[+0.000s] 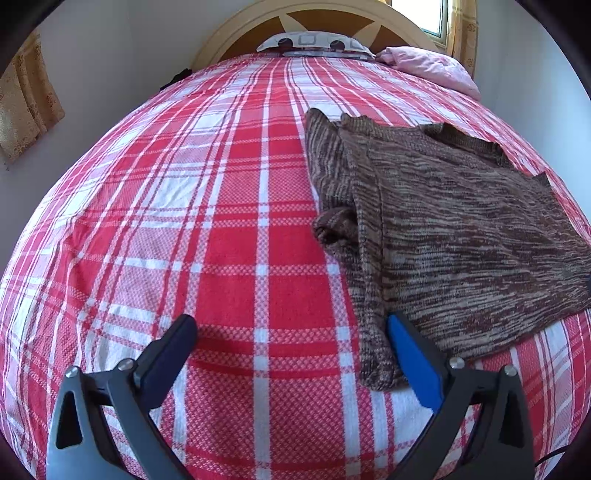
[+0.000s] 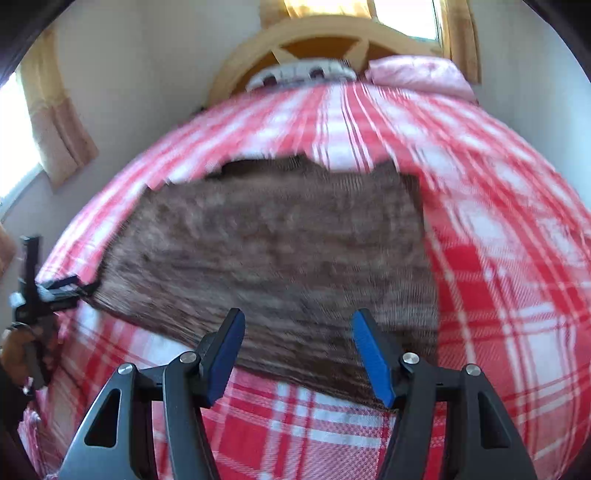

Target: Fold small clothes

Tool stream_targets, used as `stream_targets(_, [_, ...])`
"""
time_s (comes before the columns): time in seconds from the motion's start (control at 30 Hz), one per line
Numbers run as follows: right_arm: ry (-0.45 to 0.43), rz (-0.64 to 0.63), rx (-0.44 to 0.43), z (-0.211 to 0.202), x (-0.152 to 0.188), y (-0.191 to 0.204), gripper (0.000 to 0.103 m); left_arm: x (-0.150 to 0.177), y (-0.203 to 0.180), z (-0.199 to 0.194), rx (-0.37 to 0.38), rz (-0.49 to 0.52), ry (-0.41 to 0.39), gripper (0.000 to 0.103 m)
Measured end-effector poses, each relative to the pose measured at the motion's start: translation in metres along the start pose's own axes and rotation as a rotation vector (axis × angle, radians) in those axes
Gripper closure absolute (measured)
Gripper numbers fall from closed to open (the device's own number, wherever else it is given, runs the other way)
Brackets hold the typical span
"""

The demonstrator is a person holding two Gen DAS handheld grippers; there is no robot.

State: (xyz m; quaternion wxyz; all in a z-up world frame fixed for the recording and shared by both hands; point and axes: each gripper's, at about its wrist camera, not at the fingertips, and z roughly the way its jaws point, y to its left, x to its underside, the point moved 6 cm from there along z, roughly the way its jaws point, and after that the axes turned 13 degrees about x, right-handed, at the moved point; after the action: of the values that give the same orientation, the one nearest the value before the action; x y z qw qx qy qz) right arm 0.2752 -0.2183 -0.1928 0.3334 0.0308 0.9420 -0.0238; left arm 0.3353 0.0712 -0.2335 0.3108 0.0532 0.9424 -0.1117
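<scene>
Brown knit sweater (image 1: pixel 454 236) lies flat on the bed (image 1: pixel 184 221) for folding; your left gripper (image 1: pixel 291 328) and right gripper (image 2: pixel 297 321) hover, jaws wide, empty.

A red-and-white plaid bedspread (image 1: pixel 221 229) covers the bed. At the far end: curved cream wooden headboard (image 1: pixel 236 26), patterned grey pillow (image 1: pixel 314 42), pink pillow (image 1: pixel 432 66) right.

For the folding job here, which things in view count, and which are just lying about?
Job:
sweater, brown knit, lying flat on the bed, one sleeve folded in
left gripper, jaws open, at the sweater's near left edge
right gripper, jaws open, over the near hem

Lying about:
pink pillow
patterned pillow
headboard
curtain
plaid sheet, only the work surface
</scene>
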Motion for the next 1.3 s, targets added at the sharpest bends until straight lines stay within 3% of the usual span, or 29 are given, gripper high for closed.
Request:
stream_targets(0.03, [0.028,0.0,0.015,0.009,0.007,-0.004,0.041,0.001,0.0,0.0,0.004,-0.002,-0.002,0.0])
stream_targets(0.13, [-0.005,-0.07,0.03,0.012,0.02,-0.003,0.041,0.0,0.0,0.0,0.008,-0.002,-0.001,0.0])
stream_targets(0.37, [0.006,-0.037,0.05,0.0,0.014,-0.002,0.041,0.01,0.005,-0.012,0.039,0.006,0.003,0.0])
stream_targets(0.57, [0.015,-0.094,0.134,0.004,0.019,0.008,0.041,0.013,0.002,-0.016,0.051,0.04,0.011,0.0])
stream_targets(0.67, [-0.013,-0.065,0.095,-0.011,0.012,0.019,0.041,0.012,0.003,-0.024,0.076,0.031,-0.01,0.0])
stream_targets(0.83, [-0.132,-0.243,0.05,-0.04,0.005,0.086,0.041,0.004,0.024,-0.045,0.083,-0.033,-0.094,0.0])
stream_targets(1.0, [-0.213,-0.466,0.02,-0.043,0.015,0.173,0.041,0.0,0.05,-0.052,0.04,-0.046,-0.095,0.0])
stream_targets(1.13, [-0.241,-0.588,-0.001,-0.039,0.026,0.228,0.041,0.001,0.063,-0.052,0.022,-0.043,-0.088,0.0])
stream_targets(1.3, [-0.253,-0.66,-0.028,-0.031,0.034,0.267,0.041,0.003,0.079,-0.05,0.01,-0.06,-0.076,0.0])
